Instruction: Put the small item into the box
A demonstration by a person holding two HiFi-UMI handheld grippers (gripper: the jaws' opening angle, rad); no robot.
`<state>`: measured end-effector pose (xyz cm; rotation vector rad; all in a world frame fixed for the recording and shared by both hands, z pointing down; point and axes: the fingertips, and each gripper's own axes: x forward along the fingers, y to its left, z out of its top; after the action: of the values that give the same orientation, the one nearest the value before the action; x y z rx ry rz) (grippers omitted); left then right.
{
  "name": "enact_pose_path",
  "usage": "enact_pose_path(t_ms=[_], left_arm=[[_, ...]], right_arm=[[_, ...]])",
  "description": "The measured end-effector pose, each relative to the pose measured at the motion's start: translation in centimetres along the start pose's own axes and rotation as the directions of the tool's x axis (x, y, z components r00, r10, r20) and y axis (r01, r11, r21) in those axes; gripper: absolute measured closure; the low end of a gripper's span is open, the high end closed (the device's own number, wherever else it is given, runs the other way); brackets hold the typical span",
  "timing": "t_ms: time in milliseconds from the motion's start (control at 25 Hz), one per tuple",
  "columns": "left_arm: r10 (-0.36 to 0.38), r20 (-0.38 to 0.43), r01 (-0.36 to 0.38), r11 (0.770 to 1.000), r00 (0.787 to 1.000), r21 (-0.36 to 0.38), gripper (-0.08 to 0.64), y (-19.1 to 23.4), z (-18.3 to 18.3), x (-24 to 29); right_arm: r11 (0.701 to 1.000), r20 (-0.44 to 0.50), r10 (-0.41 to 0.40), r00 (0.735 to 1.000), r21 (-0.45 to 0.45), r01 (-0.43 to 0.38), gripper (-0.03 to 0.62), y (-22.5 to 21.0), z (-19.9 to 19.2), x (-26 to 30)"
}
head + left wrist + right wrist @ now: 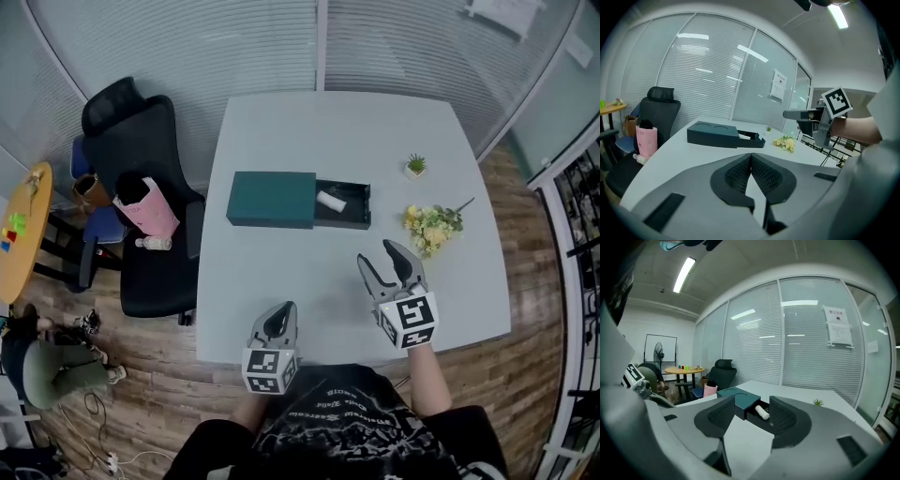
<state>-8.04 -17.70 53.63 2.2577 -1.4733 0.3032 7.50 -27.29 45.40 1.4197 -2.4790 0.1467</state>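
A dark teal box (272,199) lies mid-table with its black drawer (343,217) pulled out to the right. A small white item (331,201) lies inside the drawer, also seen in the right gripper view as the white item (762,412). My right gripper (391,257) hovers open near the table's front right, empty, well short of the drawer. My left gripper (279,320) sits shut at the front edge, holding nothing. In the left gripper view the box (712,133) lies far ahead, and the left gripper (751,156) shows its jaws pressed together.
A small potted plant (415,166) and a bunch of yellow flowers (429,225) stand at the table's right. A black office chair (141,178) with a pink bag (145,206) is left of the table. A round wooden table (21,234) is at far left.
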Motion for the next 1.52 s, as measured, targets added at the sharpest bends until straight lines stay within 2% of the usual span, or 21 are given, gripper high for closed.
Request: enact_pose_path(t_ms=[320, 480, 640, 1000, 1080, 1280, 1360, 1520], left_arm=[[-0.076, 0.022, 0.074, 0.994, 0.997, 0.078, 0.540, -2.0, 0.6, -0.5], [-0.124, 0.045, 0.117, 0.985, 0.991, 0.128, 0.540, -3.2, 1.1, -0.8], [-0.129, 0.049, 0.123, 0.986, 0.990, 0.114, 0.540, -3.4, 0.8, -1.0], [-0.117, 0.070, 0.109, 0.989, 0.991, 0.102, 0.540, -3.5, 1.0, -1.3], [-0.119, 0.071, 0.111, 0.988, 0.990, 0.103, 0.540, -3.7, 1.1, -1.3], [-0.133, 0.069, 0.125, 0.987, 0.989, 0.106, 0.540, -4.1, 1.0, -1.1], [-0.149, 0.075, 0.141, 0.985, 0.986, 0.103, 0.540, -4.4, 1.2, -1.1], [-0.150, 0.076, 0.141, 0.984, 0.986, 0.109, 0.540, -4.6, 1.5, -0.9]], right_arm=[[0.992, 0.039, -0.106, 0.994, 0.074, 0.103, 0.356, 1.2, -3.5, -5.7], [0.984, -0.013, -0.141, 0.990, 0.111, 0.141, 0.356, 2.2, -6.5, -7.9], [0.981, -0.053, -0.147, 0.988, 0.117, 0.152, 0.356, 3.3, -8.5, -9.3], [0.990, -0.075, -0.128, 0.989, 0.057, 0.132, 0.360, 4.1, -8.6, -9.4], [0.990, -0.080, -0.121, 0.989, 0.058, 0.126, 0.395, 4.3, -8.7, -9.4], [0.989, -0.085, -0.123, 0.989, 0.072, 0.129, 0.560, 4.3, -8.9, -9.5], [0.989, -0.085, -0.121, 0.989, 0.077, 0.128, 0.581, 4.2, -9.0, -9.4], [0.988, -0.088, -0.124, 0.988, 0.084, 0.131, 0.583, 3.7, -9.1, -9.3]])
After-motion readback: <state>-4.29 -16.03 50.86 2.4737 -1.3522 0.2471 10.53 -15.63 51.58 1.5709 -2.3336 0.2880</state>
